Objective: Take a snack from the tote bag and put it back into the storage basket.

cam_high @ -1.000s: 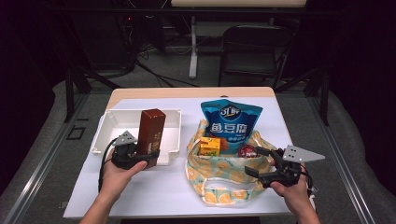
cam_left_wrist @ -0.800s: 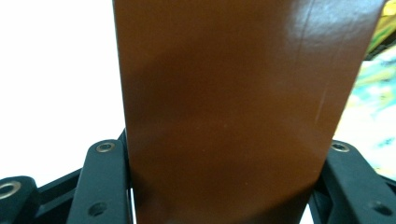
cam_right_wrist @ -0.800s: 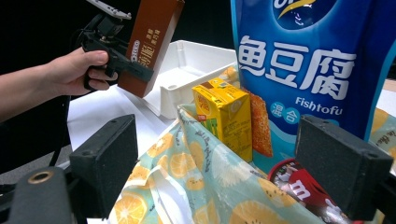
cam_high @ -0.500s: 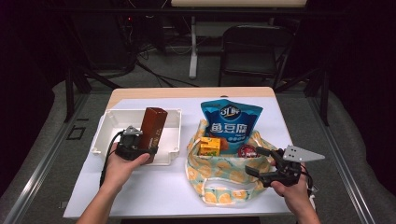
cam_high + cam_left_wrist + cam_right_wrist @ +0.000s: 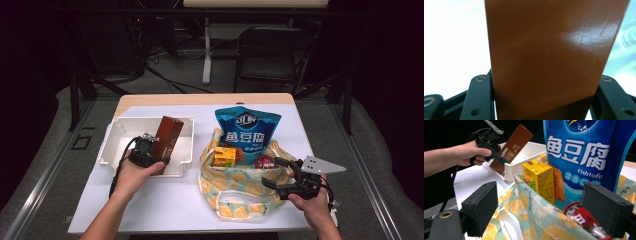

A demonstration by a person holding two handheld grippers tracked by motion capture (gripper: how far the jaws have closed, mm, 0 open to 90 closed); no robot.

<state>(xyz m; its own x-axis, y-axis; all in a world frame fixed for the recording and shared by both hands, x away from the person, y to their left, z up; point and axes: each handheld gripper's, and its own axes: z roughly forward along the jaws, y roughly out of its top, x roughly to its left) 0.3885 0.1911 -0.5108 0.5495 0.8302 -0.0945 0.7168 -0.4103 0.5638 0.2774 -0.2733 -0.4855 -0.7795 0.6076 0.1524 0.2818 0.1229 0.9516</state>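
White tray at left of worktop. Brown box leaning tilted inside tray, top end toward the far rim, lower end at the near wall; printed label visible on its face in right gripper view. Left tool clamped on brown box near its lower end, held by left hand; in left gripper view, glossy brown face between the two black jaws, pads pressed against both edges of the box. Same tool seen farther off in right gripper view, gripping box over tray wall, cable trailing down beside forearm.

Cloth bag with citrus print just right of tray, mouth open, handle lying toward near edge. Inside bag: yellow carton at left, upright; blue pouch standing behind, rising above bag rim; orange-brown packet between carton and pouch; round red-lidded tub at right. In right gripper view, carton just beside pouch, tub low in bag.

Right tool at right rim of bag, held by right hand, grey plate on top; jaws apart, nothing between pads, bag edge and tub lying in the gap beyond them.
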